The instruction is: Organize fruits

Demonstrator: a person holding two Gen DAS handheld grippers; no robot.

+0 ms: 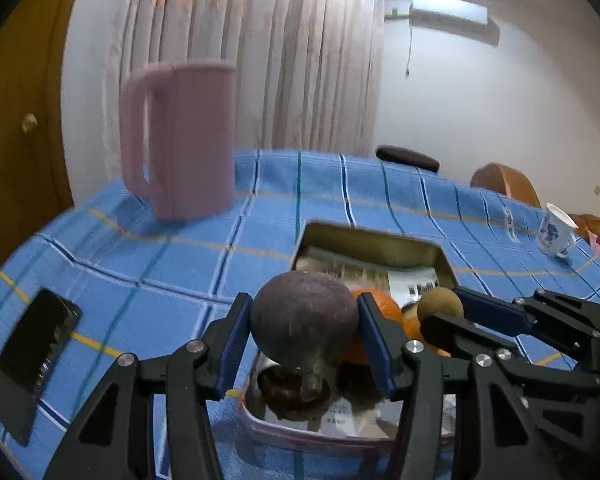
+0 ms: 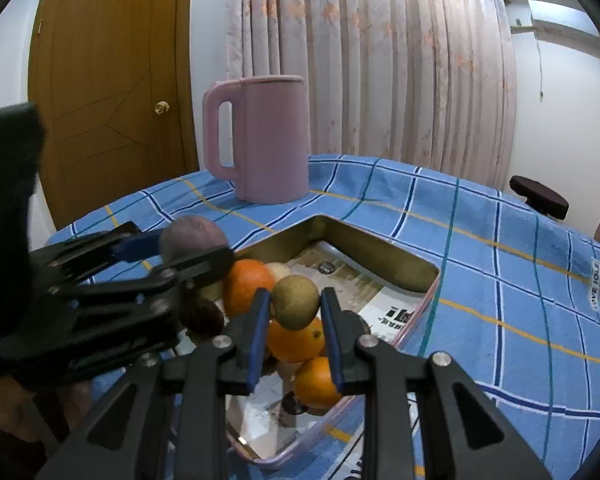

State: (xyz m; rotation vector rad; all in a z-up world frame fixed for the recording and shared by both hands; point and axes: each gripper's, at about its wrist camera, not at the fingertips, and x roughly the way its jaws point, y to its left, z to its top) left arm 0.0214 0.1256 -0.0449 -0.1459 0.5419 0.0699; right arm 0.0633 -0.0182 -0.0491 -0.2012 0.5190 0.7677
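Left gripper is clamped on a dark purple fruit, stem end hanging downward, directly above the near end of the metal tray. Right gripper, clamped on a small tan-green fruit, hangs just beside it over the oranges. Release for both lies straight below. Only the right wrist view shows the tray's open far corner; only the left shows the phone and cup.

A rectangular metal tin sits on the blue checked tablecloth, with a pink plastic jug behind it. Three round oranges lie in the tin. A black flat phone lies left, a white printed cup far right.
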